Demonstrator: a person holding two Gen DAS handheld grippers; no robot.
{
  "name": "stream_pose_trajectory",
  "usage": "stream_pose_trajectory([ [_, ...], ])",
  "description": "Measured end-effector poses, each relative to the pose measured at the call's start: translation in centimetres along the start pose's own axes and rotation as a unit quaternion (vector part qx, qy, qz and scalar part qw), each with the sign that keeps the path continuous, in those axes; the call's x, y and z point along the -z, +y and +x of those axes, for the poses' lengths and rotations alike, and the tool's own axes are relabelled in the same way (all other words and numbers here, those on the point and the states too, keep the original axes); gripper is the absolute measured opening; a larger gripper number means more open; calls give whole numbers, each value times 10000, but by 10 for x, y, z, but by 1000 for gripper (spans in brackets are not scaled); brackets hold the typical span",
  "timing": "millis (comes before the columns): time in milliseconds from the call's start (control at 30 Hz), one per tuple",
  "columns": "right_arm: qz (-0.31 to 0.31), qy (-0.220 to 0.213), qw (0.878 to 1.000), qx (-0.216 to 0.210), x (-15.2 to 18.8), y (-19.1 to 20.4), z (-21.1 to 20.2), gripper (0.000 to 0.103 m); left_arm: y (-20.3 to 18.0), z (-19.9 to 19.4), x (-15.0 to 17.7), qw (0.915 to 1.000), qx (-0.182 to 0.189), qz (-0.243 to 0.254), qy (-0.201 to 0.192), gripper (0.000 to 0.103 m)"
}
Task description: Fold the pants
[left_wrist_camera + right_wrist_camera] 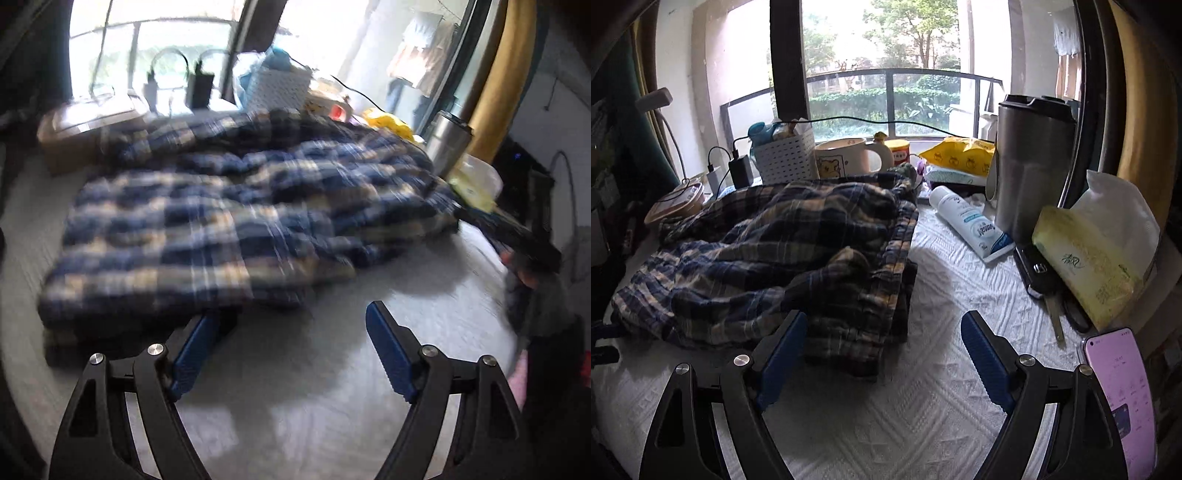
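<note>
Loosely rumpled, the soft plaid pants (775,258) lay on a white embossed cloth (942,387). Both the left gripper (295,332) and the right gripper (886,339) gaped wide, holding nothing, their ridged blue pads (986,362) at the fabric's near edge.

The left wrist view is motion-blurred. The left gripper (299,325) has its blue-padded jaws spread wide over a white textured cloth (332,424), its left finger tucked at the near edge of the plaid pants (236,206). A steel tumbler (447,144) and a tissue pack (476,181) stand at the pants' far right
</note>
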State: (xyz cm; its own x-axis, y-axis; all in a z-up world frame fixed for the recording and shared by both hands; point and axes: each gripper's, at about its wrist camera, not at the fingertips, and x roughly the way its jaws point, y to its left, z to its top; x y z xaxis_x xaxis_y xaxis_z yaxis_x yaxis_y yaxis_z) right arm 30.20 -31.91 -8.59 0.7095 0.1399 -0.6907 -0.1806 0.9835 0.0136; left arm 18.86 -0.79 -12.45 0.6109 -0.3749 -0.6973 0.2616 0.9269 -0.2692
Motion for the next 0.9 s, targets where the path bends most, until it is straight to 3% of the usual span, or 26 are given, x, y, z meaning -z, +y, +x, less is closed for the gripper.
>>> stream_pose_trajectory([
  [100,-27,75,9999,-99,1,0,3,86,-4,5,-10,9998,-121,139,-114,81],
  [233,-182,186,9994,-238,-4,7,12,86,-3,23,-17,9992,-283,270,123,81],
  [333,-537,162,9981,-244,-7,22,16,82,0,30,-17,9993,-181,266,191,80],
  [367,-651,211,9973,-274,-6,26,18,78,0,33,-17,9994,-110,250,226,74],
  [400,-751,315,9964,-242,-4,30,21,71,0,36,-16,9992,-119,249,278,58],
  [433,-791,400,9959,-187,-3,31,23,69,1,38,-16,9991,-135,240,330,44],
  [467,-791,427,9958,-180,-2,32,24,68,2,38,-16,9992,-119,206,330,39],
  [533,-725,477,9960,-205,0,29,24,67,3,38,-17,9993,-27,174,319,20],
  [600,-714,639,9952,-184,3,29,27,67,2,37,-16,9993,15,208,309,14],
  [700,-888,848,9922,-197,8,35,32,66,-2,27,-14,9993,263,217,133,12],
  [767,-995,863,9910,-232,9,38,32,49,-5,20,-13,9989,411,225,49,12],
  [800,-1003,887,9905,-309,10,38,33,29,-6,16,-13,9988,420,255,35,12],
  [900,-963,736,9917,-429,8,36,28,22,-7,7,-9,9987,415,276,51,12],
])
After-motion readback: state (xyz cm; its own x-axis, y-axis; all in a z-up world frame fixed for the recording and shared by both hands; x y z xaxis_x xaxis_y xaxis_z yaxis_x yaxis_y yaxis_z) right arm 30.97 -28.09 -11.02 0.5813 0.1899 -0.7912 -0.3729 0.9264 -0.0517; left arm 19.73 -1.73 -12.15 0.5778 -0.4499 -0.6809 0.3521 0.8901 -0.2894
